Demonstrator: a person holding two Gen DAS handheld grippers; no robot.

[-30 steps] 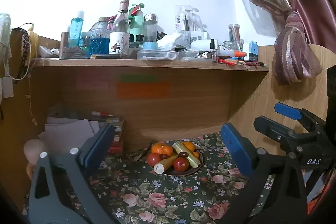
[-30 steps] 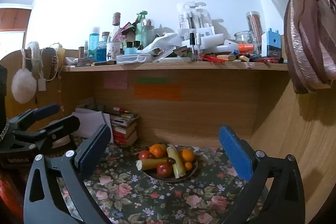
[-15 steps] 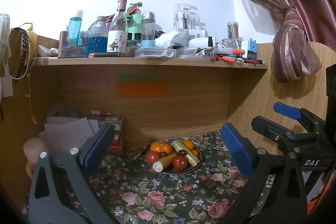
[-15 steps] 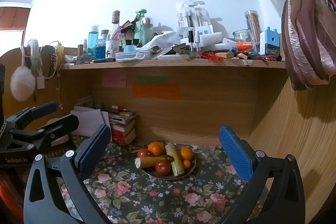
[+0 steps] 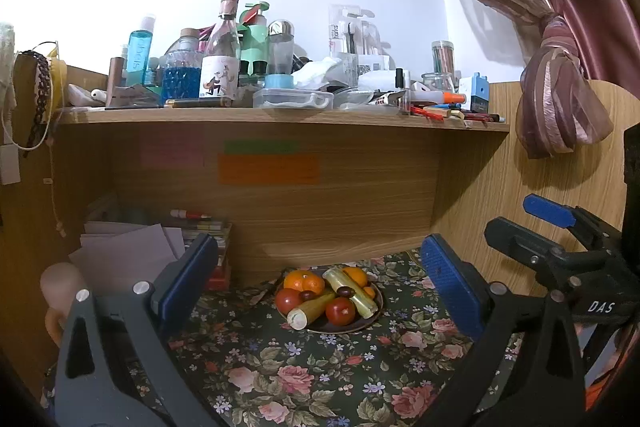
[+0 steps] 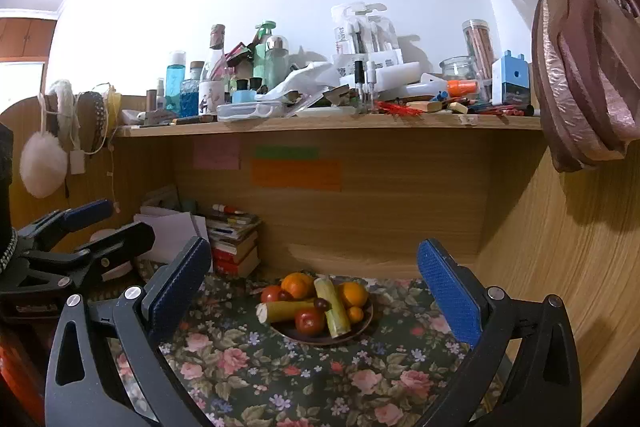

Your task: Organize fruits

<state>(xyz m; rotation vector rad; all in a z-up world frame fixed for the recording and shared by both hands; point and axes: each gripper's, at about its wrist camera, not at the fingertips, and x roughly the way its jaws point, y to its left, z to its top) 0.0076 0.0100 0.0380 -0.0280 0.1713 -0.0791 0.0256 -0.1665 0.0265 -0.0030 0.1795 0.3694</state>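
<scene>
A dark round plate (image 5: 360,325) (image 6: 362,327) sits on the floral cloth under the desk shelf. It holds oranges (image 5: 303,280) (image 6: 297,285), red tomatoes (image 5: 340,311) (image 6: 309,321), two yellow-green stalk pieces (image 5: 311,310) (image 6: 332,305) and small dark grapes (image 5: 345,292). My left gripper (image 5: 316,281) is open and empty, well in front of the plate. My right gripper (image 6: 314,281) is open and empty, also short of the plate. Each gripper also shows at the side of the other's view.
A wooden shelf (image 5: 280,115) crowded with bottles and jars hangs above. A stack of books (image 6: 234,239) and papers (image 5: 128,251) stands at the back left. A wooden side wall (image 6: 560,267) and tied curtain (image 6: 576,87) close the right.
Both views have shifted slightly; the plate sits a little lower and nearer in the frames. Both grippers stay open.
</scene>
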